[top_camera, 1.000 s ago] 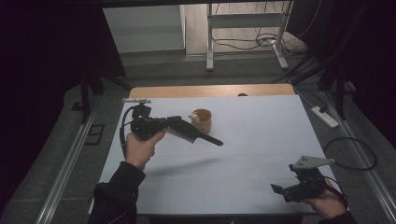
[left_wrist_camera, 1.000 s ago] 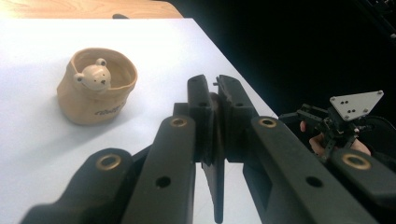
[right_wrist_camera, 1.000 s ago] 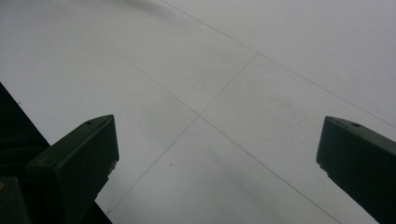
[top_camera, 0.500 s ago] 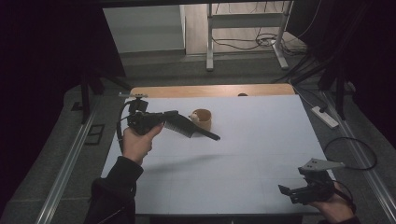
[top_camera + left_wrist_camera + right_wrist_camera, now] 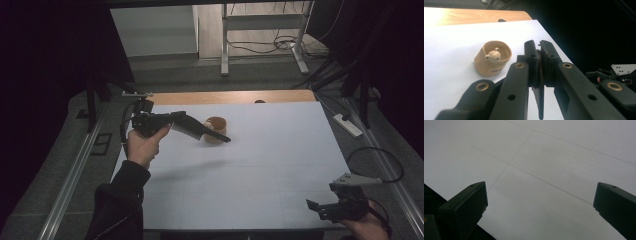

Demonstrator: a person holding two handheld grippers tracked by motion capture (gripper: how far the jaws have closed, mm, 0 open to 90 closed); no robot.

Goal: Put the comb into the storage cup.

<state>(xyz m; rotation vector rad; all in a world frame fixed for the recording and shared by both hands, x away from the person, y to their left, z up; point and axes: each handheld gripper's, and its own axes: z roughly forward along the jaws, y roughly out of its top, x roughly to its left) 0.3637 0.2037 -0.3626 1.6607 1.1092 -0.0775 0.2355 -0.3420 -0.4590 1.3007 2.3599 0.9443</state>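
Observation:
A small tan cup (image 5: pixel 216 129) stands upright on the white table (image 5: pixel 260 170), left of the middle. In the left gripper view the cup (image 5: pixel 492 58) has a tiny bear figure (image 5: pixel 494 55) peeking over its rim. My left gripper (image 5: pixel 227 140) hangs above the table with its tip just in front of the cup, apart from it. Its jaws (image 5: pixel 537 50) are shut with nothing between them. My right gripper (image 5: pixel 312 205) is low at the table's near right corner, pointing left. It is open, with bare table between its fingers (image 5: pixel 540 200).
A wooden strip (image 5: pixel 225 96) runs along the table's far edge. A power strip (image 5: pixel 346 125) lies off the right side, and a cable loops near the right hand. Metal rails (image 5: pixel 75 170) flank the table. A metal stand (image 5: pixel 260 30) is on the floor behind.
My left gripper has drifted up and slightly left, its tip now close beside the cup. My right gripper has slid right, toward the near right corner.

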